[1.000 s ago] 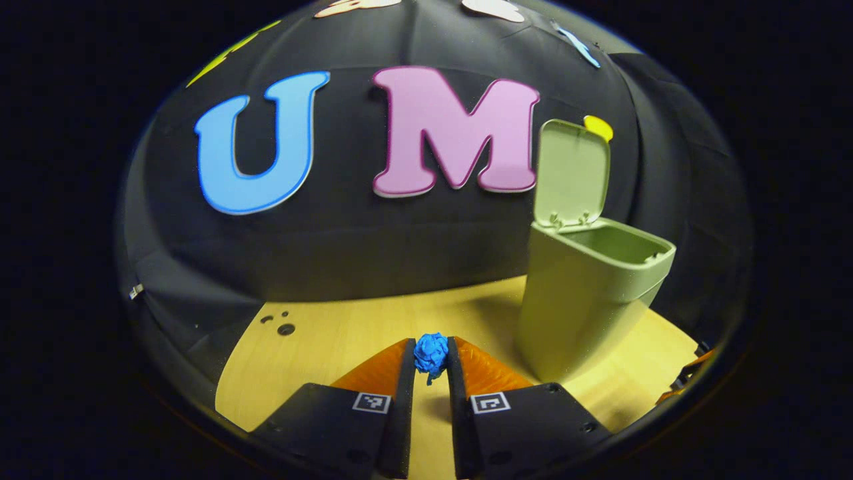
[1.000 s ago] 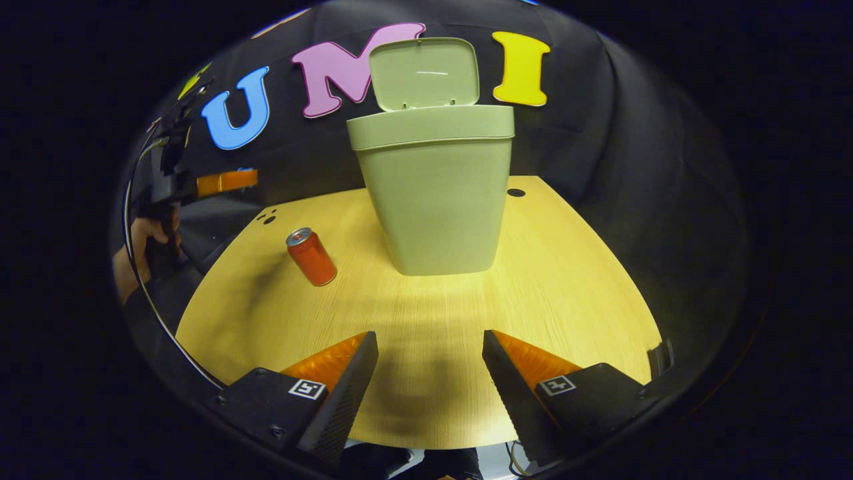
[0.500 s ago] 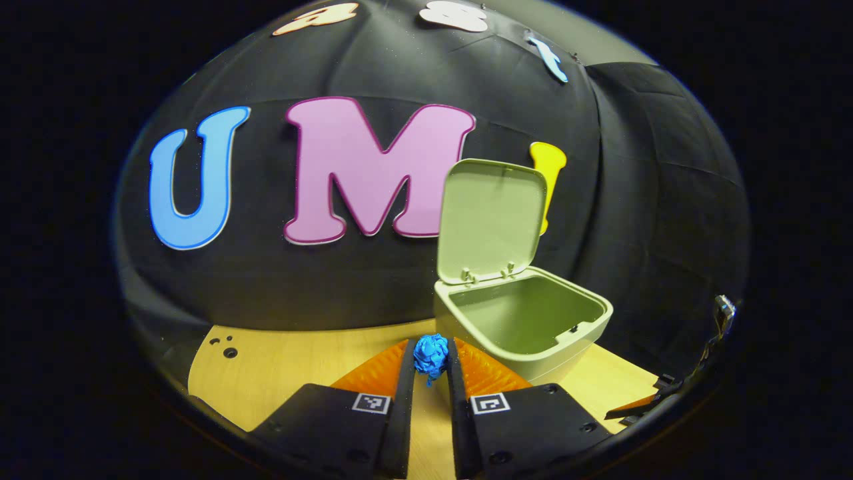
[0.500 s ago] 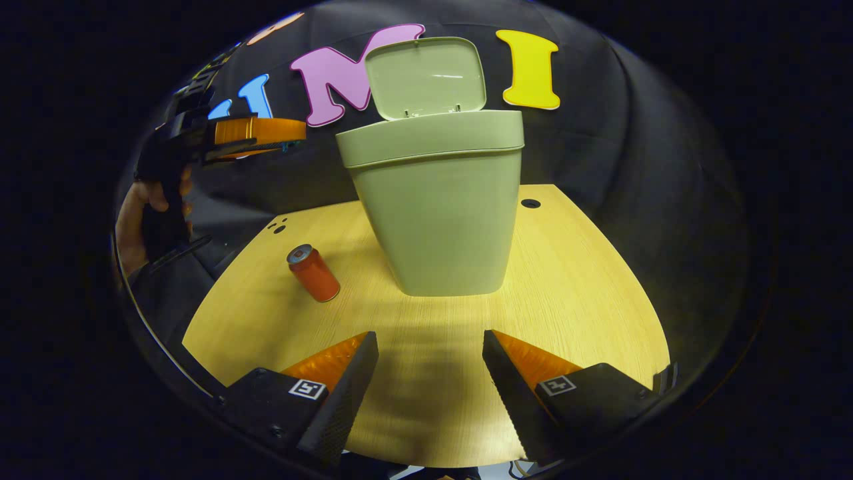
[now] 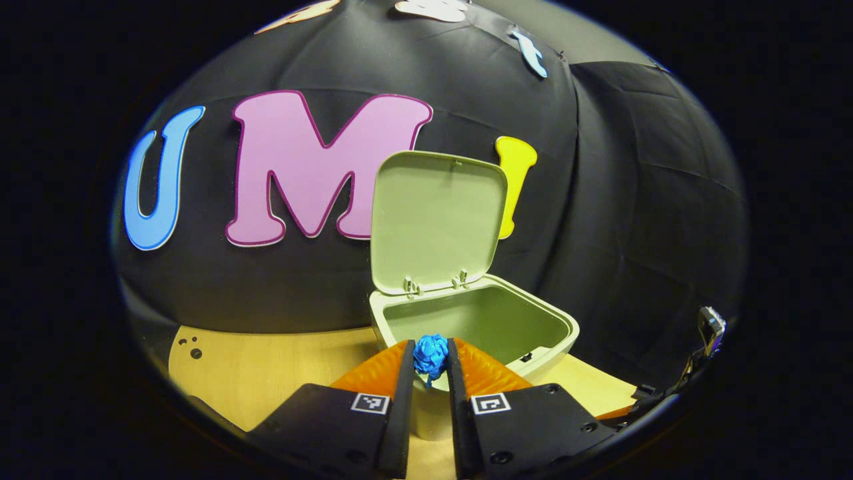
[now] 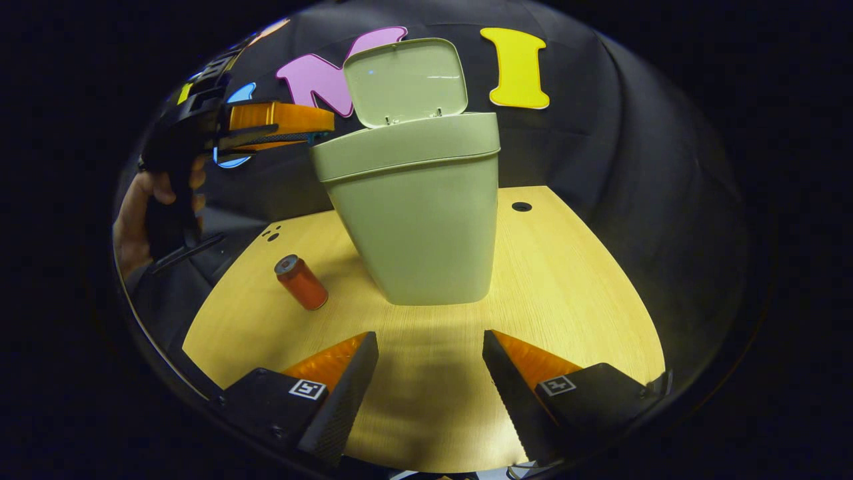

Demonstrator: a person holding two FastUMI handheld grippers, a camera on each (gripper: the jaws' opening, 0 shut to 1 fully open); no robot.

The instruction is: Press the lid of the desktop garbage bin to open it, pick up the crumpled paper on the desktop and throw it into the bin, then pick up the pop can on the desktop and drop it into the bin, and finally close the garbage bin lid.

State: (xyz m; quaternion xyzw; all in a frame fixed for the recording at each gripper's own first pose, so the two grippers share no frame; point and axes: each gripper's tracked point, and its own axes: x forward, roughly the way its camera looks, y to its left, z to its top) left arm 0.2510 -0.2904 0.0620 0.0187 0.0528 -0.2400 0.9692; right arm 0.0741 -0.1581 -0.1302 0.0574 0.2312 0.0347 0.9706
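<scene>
Counter (image 6: 566,280) is occupied by the garbage bin (image 6: 416,227), lid (image 5: 436,220) raised. Pop can (image 6: 301,283) stands beside it. Left gripper (image 5: 430,360) is clamped on the crumpled paper (image 5: 431,353), held at the bin's near rim: judged light, soft, easily released. Right gripper (image 6: 430,373) fingers are held apart.

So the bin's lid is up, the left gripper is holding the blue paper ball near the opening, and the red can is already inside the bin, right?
Not quite. The can is not in the bin; the right gripper view shows it standing on the table beside the bin. The rest holds: the lid is up and the left gripper holds the paper ball at the opening.
</scene>
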